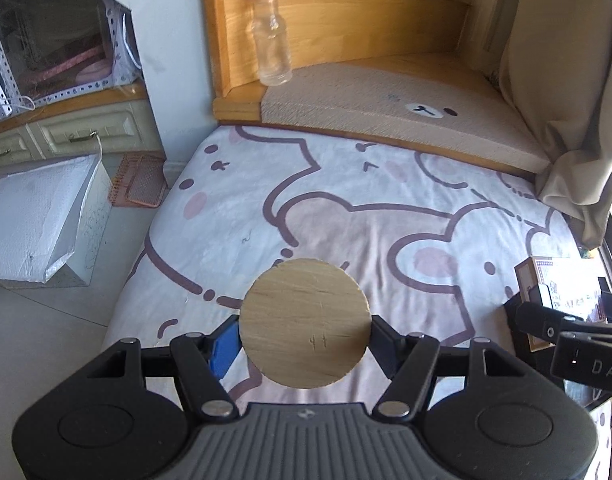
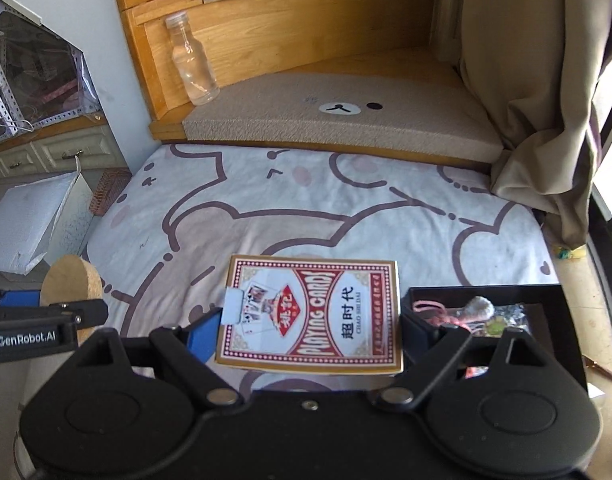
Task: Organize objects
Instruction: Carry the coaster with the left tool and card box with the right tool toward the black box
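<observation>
The left gripper [image 1: 305,326] holds a round wooden disc [image 1: 305,323] above the bed [image 1: 346,208], jaws pinching its rim. The right gripper [image 2: 310,328] carries a playing card box [image 2: 312,314], jaws clamped on its short ends, just beside a black tray [image 2: 486,292] at the bed's right edge. A clear bottle [image 2: 192,62] stands upright on the wooden ledge [image 2: 346,76] beyond the bed's far edge.

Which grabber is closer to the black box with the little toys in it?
Right. The right gripper, holding the playing cards box, is right beside the black box. The left gripper, holding the wooden disc, is farther left.
</observation>
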Demonstrator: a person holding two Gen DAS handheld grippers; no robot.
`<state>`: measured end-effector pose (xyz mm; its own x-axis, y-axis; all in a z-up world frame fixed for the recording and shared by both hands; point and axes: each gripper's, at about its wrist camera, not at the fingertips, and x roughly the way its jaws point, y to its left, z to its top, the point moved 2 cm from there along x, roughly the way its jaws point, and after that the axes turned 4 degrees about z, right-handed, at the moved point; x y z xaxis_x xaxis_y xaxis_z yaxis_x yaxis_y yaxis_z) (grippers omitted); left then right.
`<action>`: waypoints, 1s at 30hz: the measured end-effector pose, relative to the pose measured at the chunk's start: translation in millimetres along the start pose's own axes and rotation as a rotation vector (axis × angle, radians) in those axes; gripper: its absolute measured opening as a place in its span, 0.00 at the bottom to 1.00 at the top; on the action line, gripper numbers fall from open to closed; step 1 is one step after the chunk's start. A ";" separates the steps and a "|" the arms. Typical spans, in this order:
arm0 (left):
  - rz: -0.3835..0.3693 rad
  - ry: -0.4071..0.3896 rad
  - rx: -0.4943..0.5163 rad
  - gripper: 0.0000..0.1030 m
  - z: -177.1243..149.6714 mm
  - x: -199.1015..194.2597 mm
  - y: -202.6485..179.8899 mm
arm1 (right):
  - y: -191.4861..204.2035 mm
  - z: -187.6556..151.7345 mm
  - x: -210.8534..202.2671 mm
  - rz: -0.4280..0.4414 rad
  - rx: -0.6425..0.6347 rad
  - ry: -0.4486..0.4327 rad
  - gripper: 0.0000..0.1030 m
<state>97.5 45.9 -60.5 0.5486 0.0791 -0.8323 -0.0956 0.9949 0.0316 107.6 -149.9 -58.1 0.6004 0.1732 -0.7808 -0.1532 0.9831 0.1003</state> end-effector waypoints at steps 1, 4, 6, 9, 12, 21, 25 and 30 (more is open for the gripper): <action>0.001 -0.006 0.006 0.66 -0.7 -3.7 -3.2 | -2.0 -1.0 -5.3 0.000 0.003 -0.007 0.87; -0.003 -0.013 0.012 0.66 -3.1 -12.2 -10.3 | -8.2 -4.0 -19.6 -0.002 0.009 -0.023 0.87; -0.002 -0.019 0.021 0.66 -5.9 -18.7 -16.2 | -12.5 -6.6 -28.9 -0.007 0.013 -0.033 0.87; -0.003 -0.029 0.032 0.66 -10.0 -27.5 -22.8 | -19.2 -9.5 -41.3 -0.012 0.026 -0.050 0.87; -0.002 -0.040 0.041 0.66 -13.4 -35.5 -27.0 | -24.2 -12.5 -51.8 -0.015 0.039 -0.069 0.87; 0.006 -0.066 0.032 0.66 -17.7 -52.7 -28.3 | -24.9 -19.7 -66.9 -0.017 0.014 -0.085 0.87; 0.010 -0.077 0.030 0.66 -18.1 -57.3 -27.1 | -24.2 -22.9 -69.3 -0.025 0.004 -0.088 0.87; 0.014 -0.081 0.039 0.66 -19.9 -58.5 -27.5 | -22.6 -23.0 -72.6 -0.022 -0.004 -0.099 0.87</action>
<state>51.5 12.7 -23.7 0.6129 0.0960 -0.7843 -0.0722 0.9952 0.0655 49.5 -186.1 -17.8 0.6782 0.1569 -0.7179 -0.1419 0.9865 0.0816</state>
